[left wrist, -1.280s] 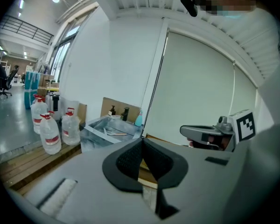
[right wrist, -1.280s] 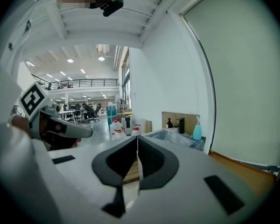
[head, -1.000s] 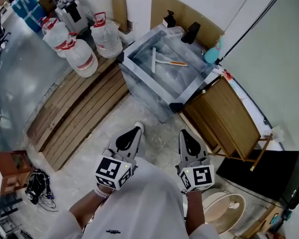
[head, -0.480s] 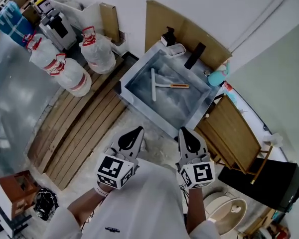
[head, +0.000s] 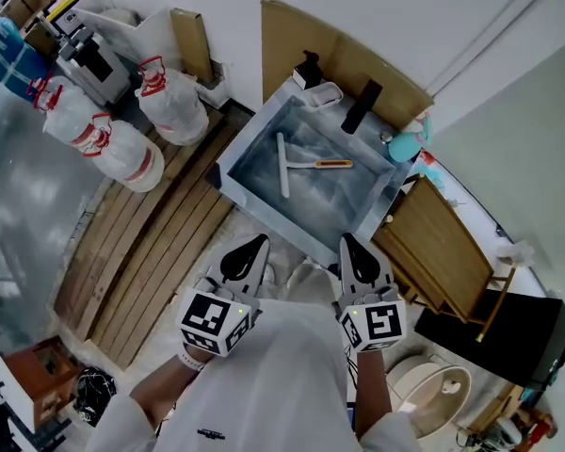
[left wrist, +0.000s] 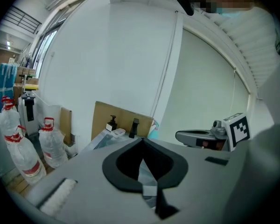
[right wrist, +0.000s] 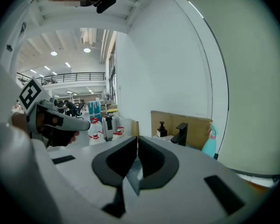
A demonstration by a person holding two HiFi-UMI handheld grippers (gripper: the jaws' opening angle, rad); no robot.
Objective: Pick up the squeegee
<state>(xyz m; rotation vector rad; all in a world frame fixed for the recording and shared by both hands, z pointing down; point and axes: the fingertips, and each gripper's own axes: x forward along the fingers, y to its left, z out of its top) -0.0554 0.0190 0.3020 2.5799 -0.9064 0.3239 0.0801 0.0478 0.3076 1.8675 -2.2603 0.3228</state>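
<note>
The sink (head: 282, 217) (a grey marbled basin) holds the squeegee (head: 301, 165) flat on its bottom; a soap dispenser (head: 308, 69) and a black faucet (head: 363, 106) stand on its far rim.

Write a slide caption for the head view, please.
Left claw and right claw, both shut and empty, point toward a sink where the squeegee lies.
</note>
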